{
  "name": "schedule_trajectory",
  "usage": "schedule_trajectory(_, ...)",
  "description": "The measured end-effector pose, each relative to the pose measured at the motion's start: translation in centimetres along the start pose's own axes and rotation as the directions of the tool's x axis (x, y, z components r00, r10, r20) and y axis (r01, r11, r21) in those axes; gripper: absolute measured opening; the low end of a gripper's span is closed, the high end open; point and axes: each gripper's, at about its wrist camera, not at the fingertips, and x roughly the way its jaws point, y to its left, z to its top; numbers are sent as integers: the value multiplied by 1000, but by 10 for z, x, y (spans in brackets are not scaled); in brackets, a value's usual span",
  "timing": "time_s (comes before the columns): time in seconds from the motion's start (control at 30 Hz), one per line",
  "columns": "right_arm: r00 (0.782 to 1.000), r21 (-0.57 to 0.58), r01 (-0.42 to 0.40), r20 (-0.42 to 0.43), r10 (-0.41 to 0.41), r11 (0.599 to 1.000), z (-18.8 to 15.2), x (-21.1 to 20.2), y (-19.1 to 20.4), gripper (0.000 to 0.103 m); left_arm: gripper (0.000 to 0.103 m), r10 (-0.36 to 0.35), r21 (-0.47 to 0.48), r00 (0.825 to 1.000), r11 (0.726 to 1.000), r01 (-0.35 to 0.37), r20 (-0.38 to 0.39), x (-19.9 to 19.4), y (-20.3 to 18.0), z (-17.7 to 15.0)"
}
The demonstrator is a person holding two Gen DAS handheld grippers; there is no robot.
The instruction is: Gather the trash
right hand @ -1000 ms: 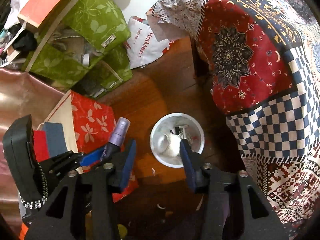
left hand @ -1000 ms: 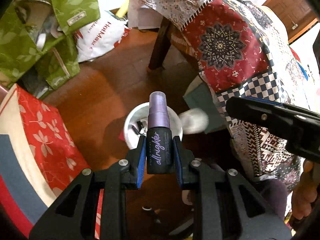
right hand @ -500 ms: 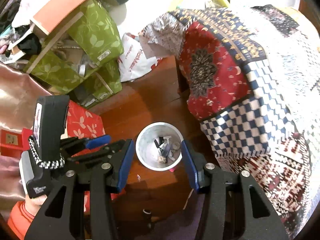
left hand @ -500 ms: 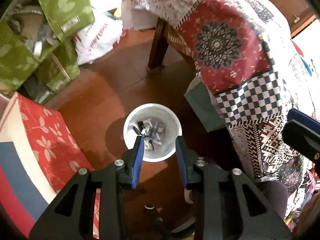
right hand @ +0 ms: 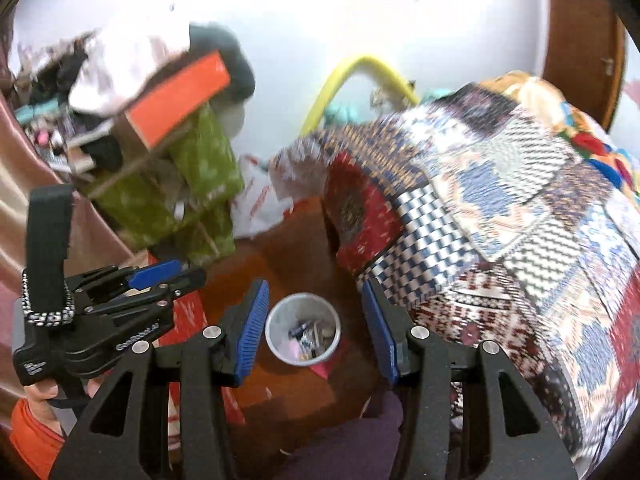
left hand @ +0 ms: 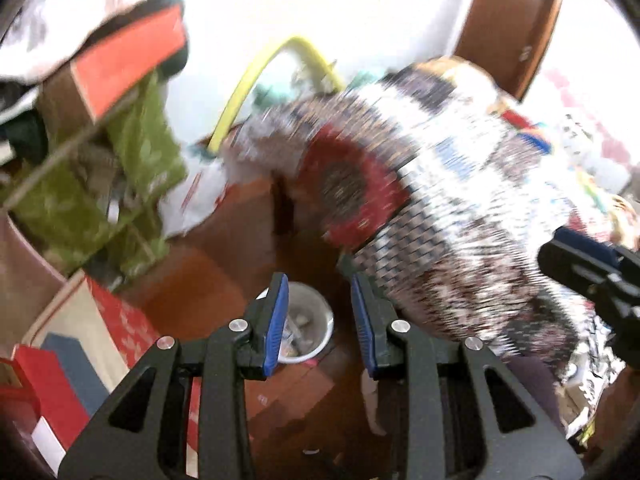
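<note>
A small white trash bin (left hand: 308,330) stands on the brown floor, holding several small items; it also shows in the right wrist view (right hand: 303,330). My left gripper (left hand: 319,322) is open and empty, high above the bin. My right gripper (right hand: 314,330) is open and empty, also high above the bin. The left gripper shows from the side in the right wrist view (right hand: 160,278). The right gripper's body shows at the right edge of the left wrist view (left hand: 592,268).
A table under a patchwork cloth (right hand: 500,208) fills the right side. Green leaf-print boxes (right hand: 188,188) with an orange box on top stand at the left. A red floral box (left hand: 120,320) lies left of the bin. A white plastic bag (right hand: 260,200) lies by the wall.
One second ago my left gripper held a purple spray bottle over the bin; it opened and the bottle is gone from it. Both grippers have since risen and tilted up, so the bin looks smaller.
</note>
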Motion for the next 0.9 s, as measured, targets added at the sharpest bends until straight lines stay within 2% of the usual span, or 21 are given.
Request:
schedule_trajectory(0.1,995,34,43,94,-46,998,-10,-43,-1,45,32,-66,42,994,997,63,86,-42,-20,3)
schedule_trajectory(0.2,976,74,93,190,-106,993,-23,-84,-1,45,32,-143,108,975,986,126,168,-81,-42,3)
schedule_trajectory(0.3,943,137,155,274,-187,978,-41,-124,0,45,32,-212,171,952,969,176,223,-113,-62,-2)
schedule_trajectory(0.43,890,202,221,358,-282,954,-64,-165,5,45,32,-299,236,918,942,240,259,-142,-82,-18)
schedule_trajectory(0.57,818,266,301,421,-392,916,-86,-199,15,45,32,-334,289,893,925,248,301,-168,-96,-37)
schedule_trajectory(0.63,799,297,321,425,-426,899,-94,-207,17,45,32,-353,307,882,916,258,313,-176,-98,-46)
schedule_trajectory(0.73,790,331,335,411,-454,882,-105,-214,17,45,33,-356,340,871,909,240,337,-192,-99,-61)
schedule_trajectory(0.83,781,355,347,403,-478,868,-115,-220,21,45,49,-347,365,864,907,211,364,-201,-101,-74)
schedule_trajectory(0.87,776,360,352,405,-484,864,-119,-223,22,46,58,-352,370,861,905,211,367,-205,-101,-79)
schedule_trajectory(0.9,767,366,363,405,-498,857,-123,-226,25,56,68,-356,373,860,903,215,365,-206,-102,-82)
